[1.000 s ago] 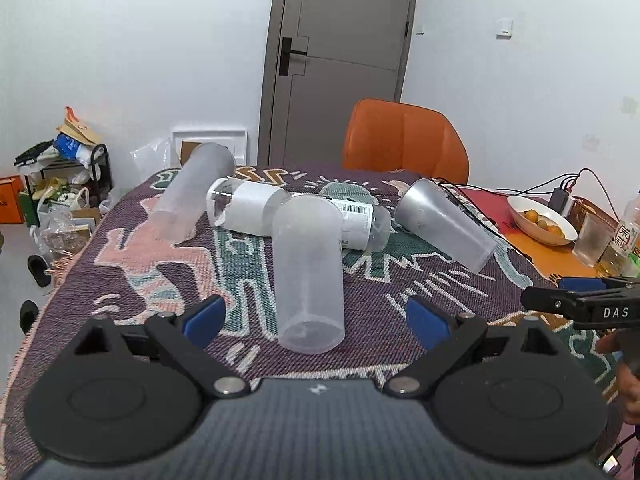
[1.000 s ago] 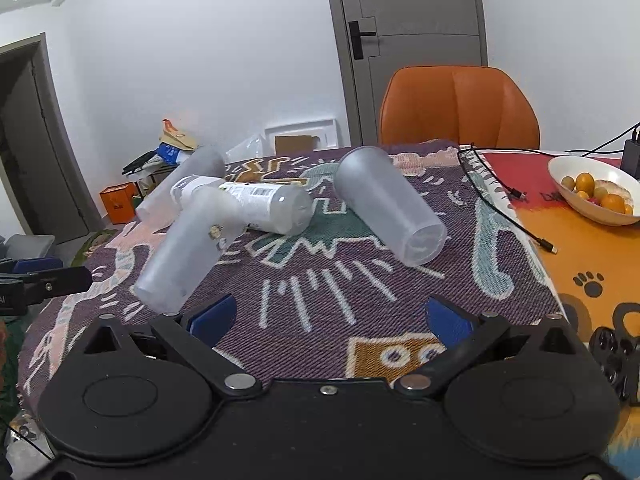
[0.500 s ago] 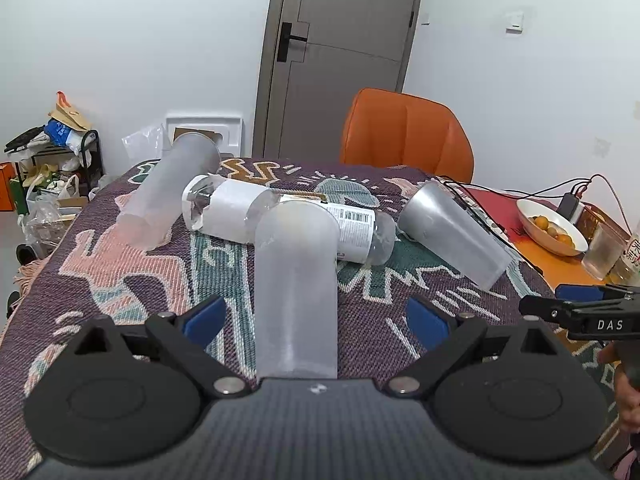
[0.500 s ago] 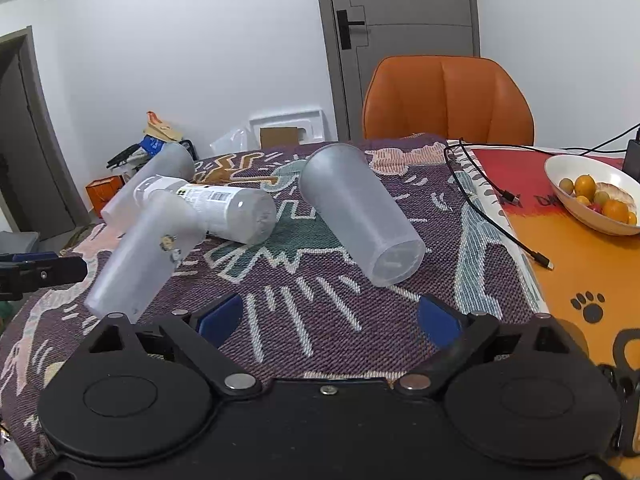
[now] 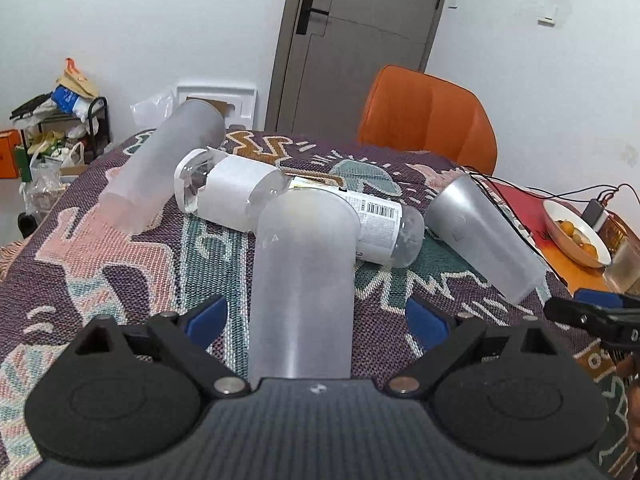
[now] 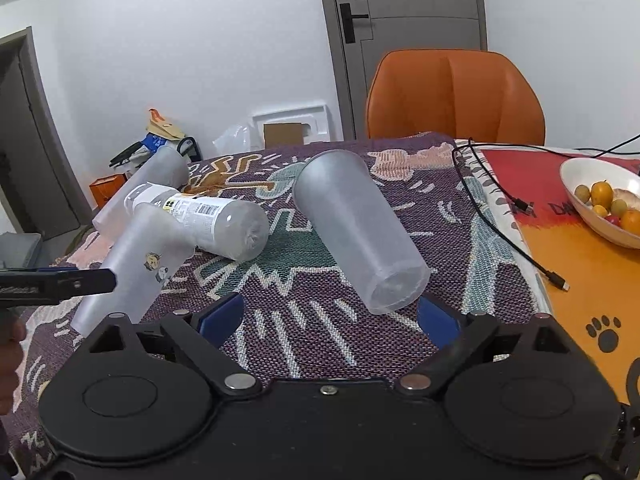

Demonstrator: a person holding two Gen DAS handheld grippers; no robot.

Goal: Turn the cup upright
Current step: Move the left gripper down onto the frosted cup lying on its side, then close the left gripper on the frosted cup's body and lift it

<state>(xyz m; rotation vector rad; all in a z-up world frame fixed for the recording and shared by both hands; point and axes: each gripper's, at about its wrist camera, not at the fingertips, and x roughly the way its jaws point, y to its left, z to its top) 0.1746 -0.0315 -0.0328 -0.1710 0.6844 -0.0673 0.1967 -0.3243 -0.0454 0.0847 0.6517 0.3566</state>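
Note:
Three frosted plastic cups lie on their sides on a patterned cloth. The near cup [image 5: 302, 280] lies between my open left gripper's [image 5: 316, 322] blue pads, untouched; it also shows in the right wrist view [image 6: 136, 264]. A second cup [image 6: 356, 228] lies just ahead of my open right gripper [image 6: 330, 318], base toward it; it shows in the left wrist view too [image 5: 484, 240]. A third cup [image 5: 164, 168] lies far left. A clear labelled bottle [image 5: 296, 212] lies between the cups.
An orange chair [image 6: 452, 96] stands behind the table. A white bowl of fruit [image 6: 604, 200] and a black cable [image 6: 500, 208] are on the right. A glass [image 5: 624, 264] stands at the right edge. Clutter sits on the floor at left.
Both grippers have moved forward. The near cup now reaches between the left gripper's fingers, and the second cup is closer to the right gripper. Nothing was grasped.

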